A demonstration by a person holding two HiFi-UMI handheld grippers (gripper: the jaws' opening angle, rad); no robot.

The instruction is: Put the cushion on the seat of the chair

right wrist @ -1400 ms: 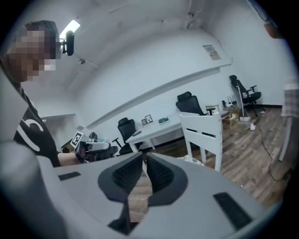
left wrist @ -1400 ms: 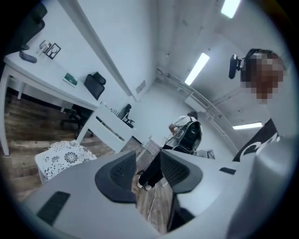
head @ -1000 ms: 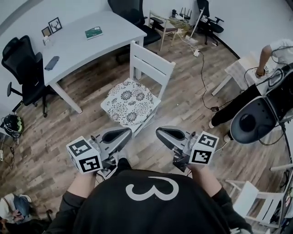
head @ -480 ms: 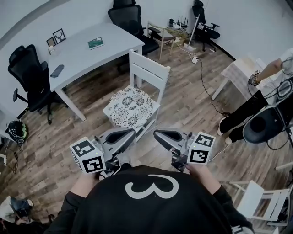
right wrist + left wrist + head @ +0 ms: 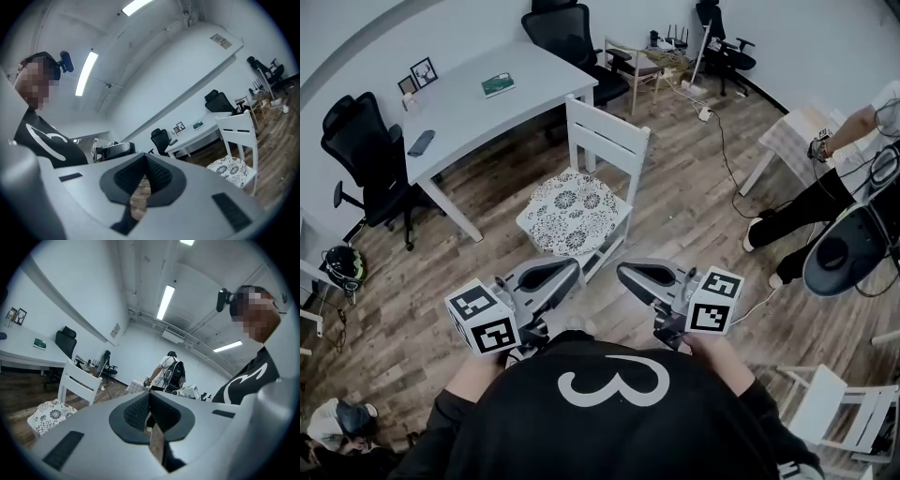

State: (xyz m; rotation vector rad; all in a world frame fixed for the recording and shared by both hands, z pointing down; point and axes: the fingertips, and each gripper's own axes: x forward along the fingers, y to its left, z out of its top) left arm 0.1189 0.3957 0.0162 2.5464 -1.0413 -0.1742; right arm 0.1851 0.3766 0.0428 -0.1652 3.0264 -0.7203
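White-painted wood and patterned fabric: the floral cushion [image 5: 570,212] lies flat on the seat of the chair [image 5: 609,141], covering it from the backrest to the front edge. I hold my left gripper [image 5: 570,270] and right gripper [image 5: 624,272] level, well apart from the chair, each with its jaws pressed together on nothing. I judge the placing done. One risk remains: the cushion looks unfastened, so a gripper brushing its front edge could drag it onto the floor [image 5: 675,216]. No container shows within reach.
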